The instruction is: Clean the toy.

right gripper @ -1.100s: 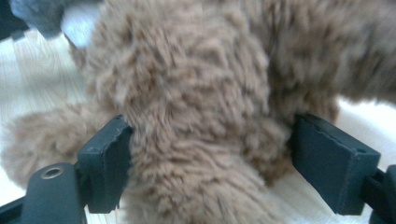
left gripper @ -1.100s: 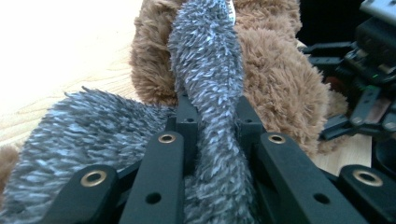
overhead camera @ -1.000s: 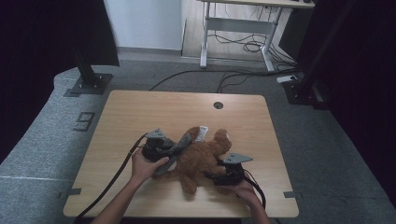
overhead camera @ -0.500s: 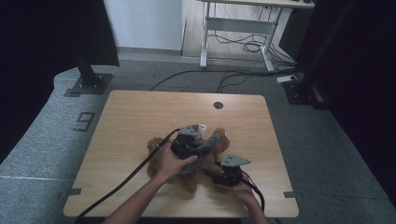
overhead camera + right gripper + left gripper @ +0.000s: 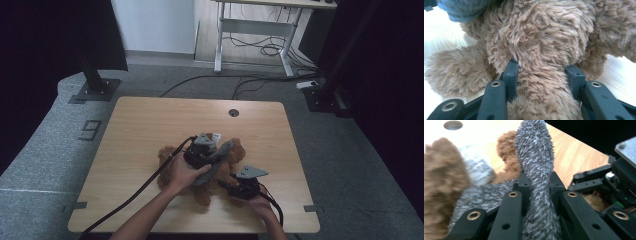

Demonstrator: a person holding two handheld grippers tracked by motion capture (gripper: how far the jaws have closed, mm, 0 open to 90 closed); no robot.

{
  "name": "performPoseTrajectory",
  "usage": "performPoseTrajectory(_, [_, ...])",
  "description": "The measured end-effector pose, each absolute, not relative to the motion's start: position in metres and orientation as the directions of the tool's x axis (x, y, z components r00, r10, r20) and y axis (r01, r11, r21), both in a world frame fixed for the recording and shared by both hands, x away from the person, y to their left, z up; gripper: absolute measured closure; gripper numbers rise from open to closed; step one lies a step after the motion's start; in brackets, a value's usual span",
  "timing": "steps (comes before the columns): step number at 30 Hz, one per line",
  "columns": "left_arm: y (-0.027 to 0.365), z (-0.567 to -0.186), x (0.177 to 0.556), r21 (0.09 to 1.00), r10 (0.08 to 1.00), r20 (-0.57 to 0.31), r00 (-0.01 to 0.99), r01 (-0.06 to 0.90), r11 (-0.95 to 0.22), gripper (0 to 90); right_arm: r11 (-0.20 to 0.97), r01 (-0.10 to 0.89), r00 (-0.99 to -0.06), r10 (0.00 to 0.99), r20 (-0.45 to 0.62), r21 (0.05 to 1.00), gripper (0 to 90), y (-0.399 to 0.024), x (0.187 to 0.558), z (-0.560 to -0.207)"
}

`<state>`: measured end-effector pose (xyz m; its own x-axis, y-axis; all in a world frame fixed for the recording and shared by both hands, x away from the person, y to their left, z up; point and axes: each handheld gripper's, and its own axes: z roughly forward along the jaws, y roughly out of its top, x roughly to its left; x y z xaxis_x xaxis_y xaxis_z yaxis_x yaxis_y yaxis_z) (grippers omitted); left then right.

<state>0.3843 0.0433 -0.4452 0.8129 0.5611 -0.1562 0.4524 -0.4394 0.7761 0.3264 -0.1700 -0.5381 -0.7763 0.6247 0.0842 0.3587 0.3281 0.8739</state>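
Observation:
A brown plush bear (image 5: 239, 149) lies on the wooden table (image 5: 150, 125) near its front edge. A grey fuzzy scarf (image 5: 218, 159) runs across the bear. My left gripper (image 5: 212, 150) hovers over the bear's middle, shut on the scarf (image 5: 535, 170), which stands up between its jaws (image 5: 539, 180). At the bear's right, my right gripper (image 5: 226, 185) lies low on the table. Its jaws have just been closing and now press on a brown limb of the bear (image 5: 541, 45) from both sides (image 5: 542, 72).
A round cable hole (image 5: 233, 113) sits at the table's far edge. A white printed tag (image 5: 476, 165) lies against the bear. Black cables trail from both grippers toward the table's front edge. The right gripper's body (image 5: 599, 185) is close beside the left jaws.
My left hand has carried the grey scarf rightward, from the bear's left side to above its middle. The right hand has stayed where it was at the bear's right.

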Motion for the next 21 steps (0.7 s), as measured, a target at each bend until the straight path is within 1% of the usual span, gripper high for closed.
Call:
performPoseTrajectory(3, [0.051, -0.443, 0.389, 0.775, 0.582, -0.137, 0.802, 0.452, -0.441, 77.2, 0.330, 0.358, -0.779, 0.621, 0.085, 0.874, 55.3, -0.171, 0.327, -0.538])
performPoseTrajectory(5, [0.057, -0.445, 0.393, 0.776, 0.573, -0.182, 0.799, 0.475, -0.415, 77.1, 0.329, 0.358, -0.781, 0.619, 0.087, 0.874, 55.3, -0.171, 0.327, -0.538])
performPoseTrajectory(8, [0.053, -0.444, 0.391, 0.784, 0.557, -0.194, 0.808, 0.469, -0.406, 77.0, 0.330, 0.360, -0.783, 0.616, 0.090, 0.873, 55.3, -0.171, 0.327, -0.538])
performPoseTrajectory(10, [0.044, -0.441, 0.385, 0.794, 0.528, -0.216, 0.821, 0.463, -0.395, 77.0, 0.329, 0.362, -0.782, 0.616, 0.092, 0.872, 55.4, -0.171, 0.327, -0.538])
performPoseTrajectory(13, [0.022, -0.435, 0.373, 0.799, 0.480, -0.193, 0.856, 0.421, -0.429, 77.0, 0.330, 0.359, -0.784, 0.614, 0.091, 0.873, 55.4, -0.171, 0.327, -0.539])
performPoseTrajectory(15, [0.009, -0.436, 0.368, 0.793, 0.468, -0.174, 0.867, 0.405, -0.455, 77.0, 0.329, 0.362, -0.784, 0.614, 0.093, 0.872, 55.4, -0.171, 0.327, -0.539])
performPoseTrajectory(17, [-0.003, -0.442, 0.368, 0.771, 0.478, -0.138, 0.867, 0.397, -0.498, 76.9, 0.331, 0.361, -0.784, 0.614, 0.092, 0.872, 55.4, -0.171, 0.327, -0.539])
performPoseTrajectory(19, [-0.007, -0.454, 0.375, 0.743, 0.505, -0.117, 0.855, 0.413, -0.527, 76.8, 0.329, 0.364, -0.782, 0.616, 0.094, 0.872, 55.6, -0.171, 0.327, -0.539])
performPoseTrajectory(21, [-0.001, -0.463, 0.383, 0.742, 0.508, -0.181, 0.842, 0.455, -0.492, 77.0, 0.330, 0.366, -0.780, 0.618, 0.094, 0.870, 56.1, -0.171, 0.327, -0.539])
